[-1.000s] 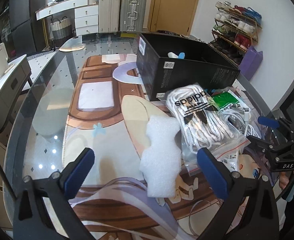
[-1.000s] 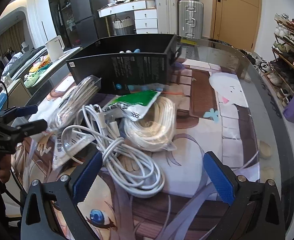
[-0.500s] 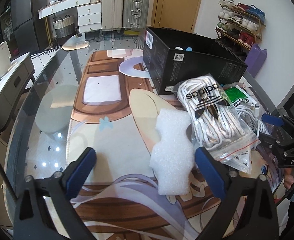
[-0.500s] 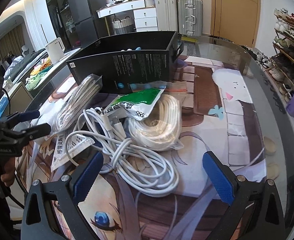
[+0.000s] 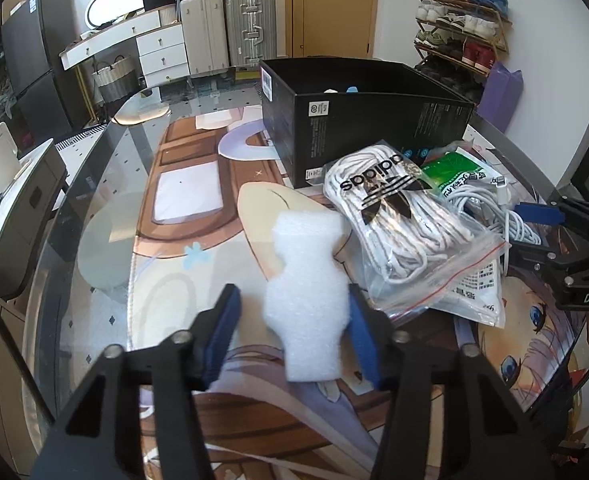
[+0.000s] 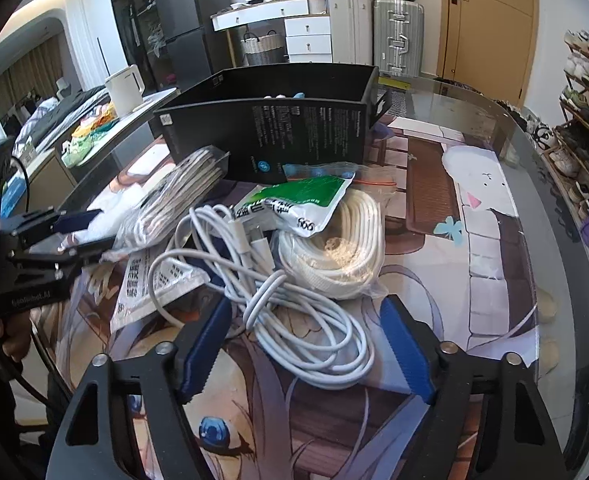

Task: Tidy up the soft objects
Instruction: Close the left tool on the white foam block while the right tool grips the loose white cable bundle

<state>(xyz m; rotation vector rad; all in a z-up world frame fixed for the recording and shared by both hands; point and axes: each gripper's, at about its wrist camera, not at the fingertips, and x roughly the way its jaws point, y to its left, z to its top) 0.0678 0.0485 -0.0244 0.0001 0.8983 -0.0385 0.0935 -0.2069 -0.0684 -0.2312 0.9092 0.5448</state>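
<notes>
Fingers (image 5: 356, 328) closing around foam piece (image 5: 308, 296), bare mat (image 5: 182, 280) leftward.

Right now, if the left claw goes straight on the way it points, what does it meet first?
The white foam piece, which already lies between the closing jaws of the left claw. Beyond it, probably only the printed mat; depth is unclear.

Box contents largely hidden

The black box (image 5: 378, 120) wall hides its contents; the left fingers (image 5: 222, 336) are motion-blurred.
</notes>
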